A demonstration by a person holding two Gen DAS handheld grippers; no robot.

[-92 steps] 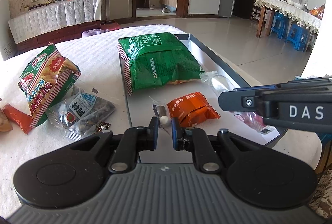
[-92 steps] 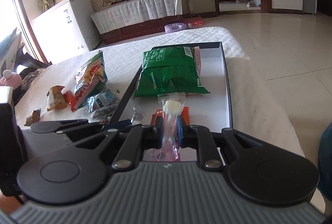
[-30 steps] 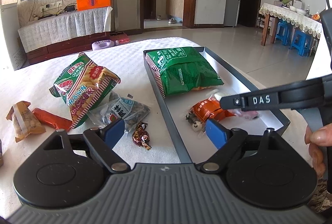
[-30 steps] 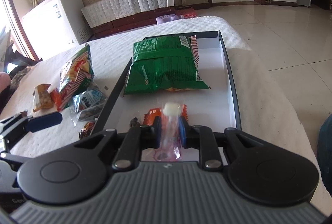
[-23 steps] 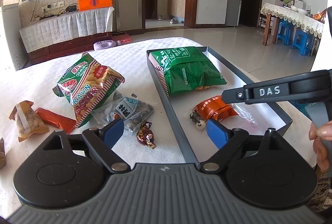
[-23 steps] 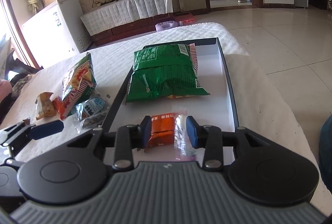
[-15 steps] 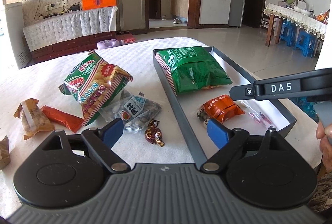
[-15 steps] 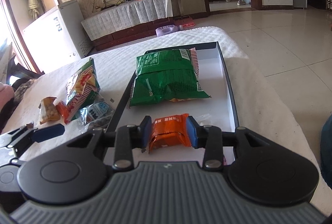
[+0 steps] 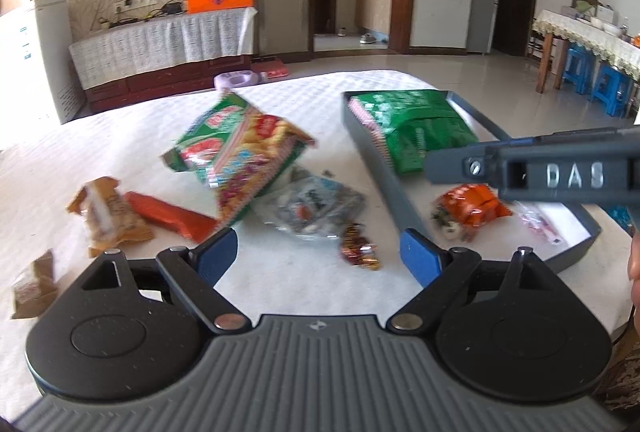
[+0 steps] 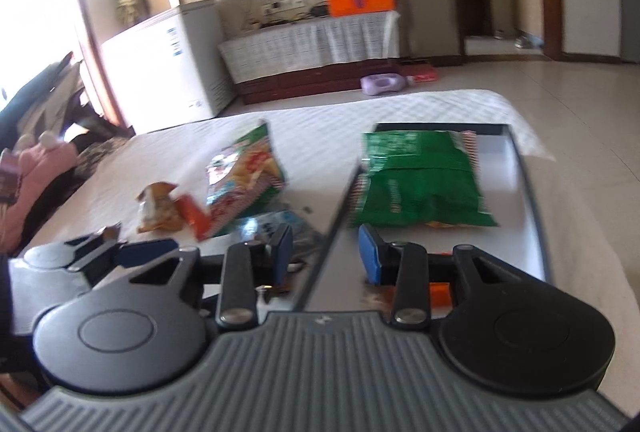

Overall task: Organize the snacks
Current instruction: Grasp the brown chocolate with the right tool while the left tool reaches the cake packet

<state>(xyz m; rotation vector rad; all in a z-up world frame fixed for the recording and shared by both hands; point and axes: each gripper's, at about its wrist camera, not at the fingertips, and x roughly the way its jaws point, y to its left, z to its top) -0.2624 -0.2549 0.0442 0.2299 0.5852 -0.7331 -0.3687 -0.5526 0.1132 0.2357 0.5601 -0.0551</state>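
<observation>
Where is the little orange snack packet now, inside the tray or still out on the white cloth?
Inside. The orange packet lies on the tray's white floor, within its dark rim, near the big green bag.

The left gripper [image 9: 318, 256] has a ribbed grey housing, two round black side discs, black link arms with silver pivot screws, and blue pads on its fingers [image 9: 416, 259]. The right gripper [image 10: 325, 252] is built alike, with blue-padded fingers [image 10: 369, 255]. Seen from the left wrist, its dark side bar bears a silver screw and raised "DAS" lettering.
</observation>
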